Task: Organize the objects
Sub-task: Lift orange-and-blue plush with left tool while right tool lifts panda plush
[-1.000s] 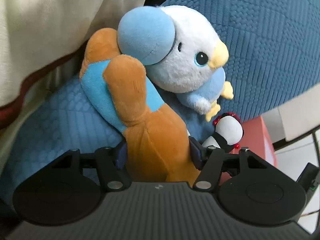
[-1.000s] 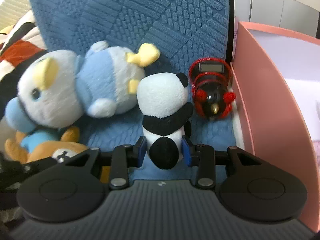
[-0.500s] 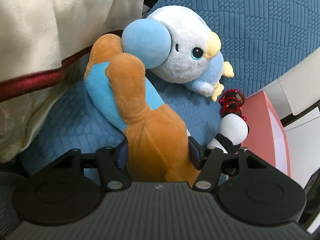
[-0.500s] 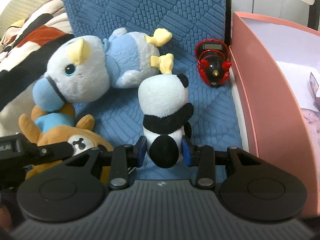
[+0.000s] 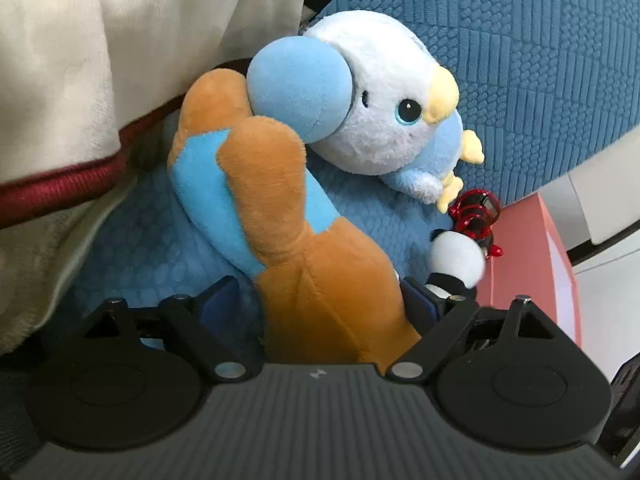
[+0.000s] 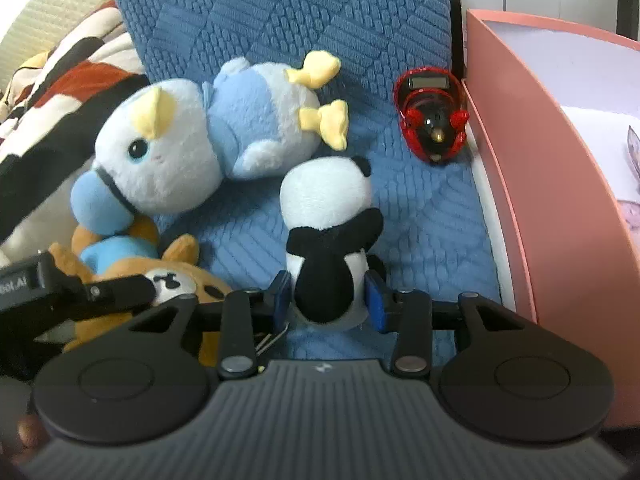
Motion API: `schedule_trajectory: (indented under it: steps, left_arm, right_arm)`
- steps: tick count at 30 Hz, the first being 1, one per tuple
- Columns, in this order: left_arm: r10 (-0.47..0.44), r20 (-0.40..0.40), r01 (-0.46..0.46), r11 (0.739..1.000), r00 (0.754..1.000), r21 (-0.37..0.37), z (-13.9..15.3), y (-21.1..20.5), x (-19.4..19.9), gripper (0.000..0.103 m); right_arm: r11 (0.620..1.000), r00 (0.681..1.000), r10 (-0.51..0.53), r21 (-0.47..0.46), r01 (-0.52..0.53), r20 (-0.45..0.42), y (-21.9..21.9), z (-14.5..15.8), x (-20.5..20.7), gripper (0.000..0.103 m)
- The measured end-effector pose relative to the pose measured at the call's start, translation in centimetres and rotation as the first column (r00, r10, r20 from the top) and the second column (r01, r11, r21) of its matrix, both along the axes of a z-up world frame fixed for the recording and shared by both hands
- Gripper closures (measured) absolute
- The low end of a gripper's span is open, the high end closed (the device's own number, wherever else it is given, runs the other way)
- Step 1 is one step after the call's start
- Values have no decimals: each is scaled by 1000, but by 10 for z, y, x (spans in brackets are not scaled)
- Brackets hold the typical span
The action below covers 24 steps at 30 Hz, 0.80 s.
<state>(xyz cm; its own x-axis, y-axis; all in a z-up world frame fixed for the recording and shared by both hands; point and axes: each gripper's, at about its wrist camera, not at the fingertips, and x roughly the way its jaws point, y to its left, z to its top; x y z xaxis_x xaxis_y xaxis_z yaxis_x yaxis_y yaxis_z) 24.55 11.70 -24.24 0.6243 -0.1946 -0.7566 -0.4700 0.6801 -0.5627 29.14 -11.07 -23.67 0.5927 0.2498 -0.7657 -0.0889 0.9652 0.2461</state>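
My left gripper is shut on an orange bear plush in a blue shirt, its arm raised toward the camera. The bear also shows in the right wrist view, with the left gripper's finger across it. My right gripper is shut on a small panda plush, seen from behind; its head shows in the left wrist view. A white and blue bird plush lies on the blue cushion, its head touching the bear. A small red and black toy sits by the pink box.
A pink box with a pale inside stands along the right of the cushion. A striped cream, red and black blanket lies to the left. White wall or furniture is behind the box.
Both grippers have pulled back, so more of the cushion and the box shows. The grips on the bear and the panda are unchanged. The bird and the red toy have stayed put.
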Motion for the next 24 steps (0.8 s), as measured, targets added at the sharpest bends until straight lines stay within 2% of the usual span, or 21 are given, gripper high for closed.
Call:
schedule_trajectory:
  steps: [5,10,18,22,24]
  left_arm:
    - [26,6,-26,999,1000,-32,-3,3,4,13]
    - [38,-2,-38,999,999,-3,-5,0,13,10]
    - [40,-11,-40,999,999,-6,-15,-4,27,7]
    - [71,-22,-73,989,997,-128,-31,4,29,7]
    - [76,-17,-78,985,997,-155,-34,5,29,8]
  right_arm:
    - [998,998,-56,17,56,24,-9,1,13,53]
    - [996,999,-40,77,42,-24,-10,-7,28,50]
    - [1000,1000,23,6,-23,12,9,-8,39,49]
    - [999,999,45,-20,-45,10,16,-12,45,48]
    - [998,999,52,-29,-52,12,18,-14,45,49]
